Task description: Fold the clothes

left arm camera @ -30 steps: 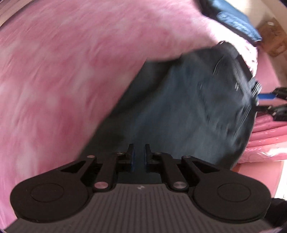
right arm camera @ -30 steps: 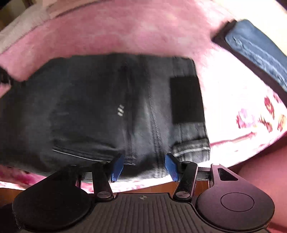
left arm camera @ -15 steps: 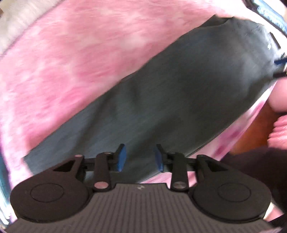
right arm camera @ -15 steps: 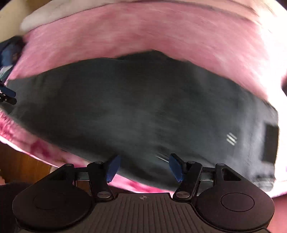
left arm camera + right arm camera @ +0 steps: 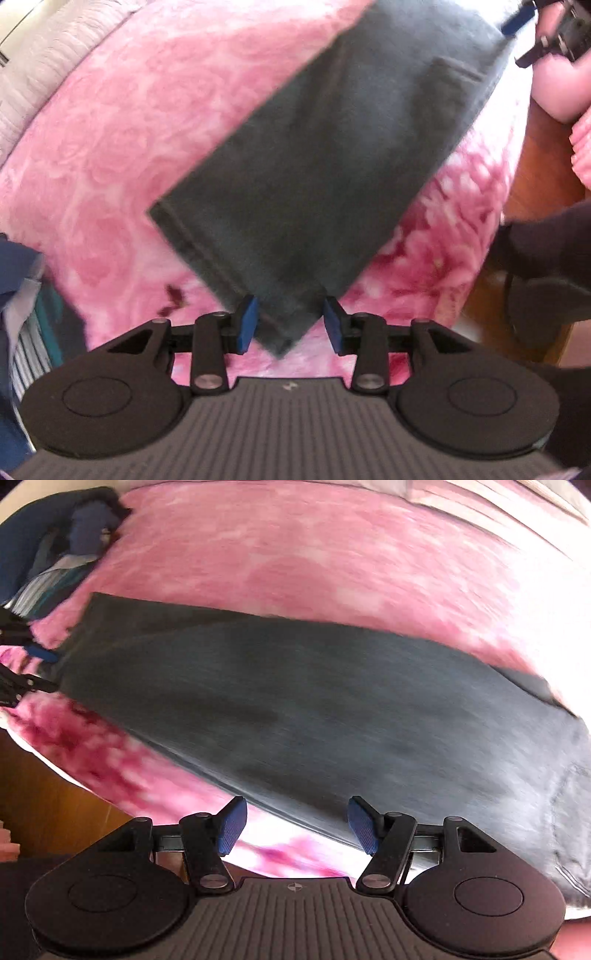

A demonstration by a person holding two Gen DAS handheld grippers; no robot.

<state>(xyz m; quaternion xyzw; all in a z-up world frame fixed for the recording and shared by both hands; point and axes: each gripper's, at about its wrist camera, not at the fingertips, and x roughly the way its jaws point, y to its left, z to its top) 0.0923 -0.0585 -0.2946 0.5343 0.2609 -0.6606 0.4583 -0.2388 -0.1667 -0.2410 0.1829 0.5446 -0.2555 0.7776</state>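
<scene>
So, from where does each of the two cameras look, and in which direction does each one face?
Left wrist: sits on the left gripper, facing steeply down at one corner of the dark jeans on the pink blanket; its jaws are opening around that corner, pads apart from the cloth.
Right wrist: sits on the right gripper, facing steeply down at the jeans' long edge; jaws open, nothing gripped.
Shared: both see the jeans, the blanket, the clothes pile, and each other's gripper at the far end.
</scene>
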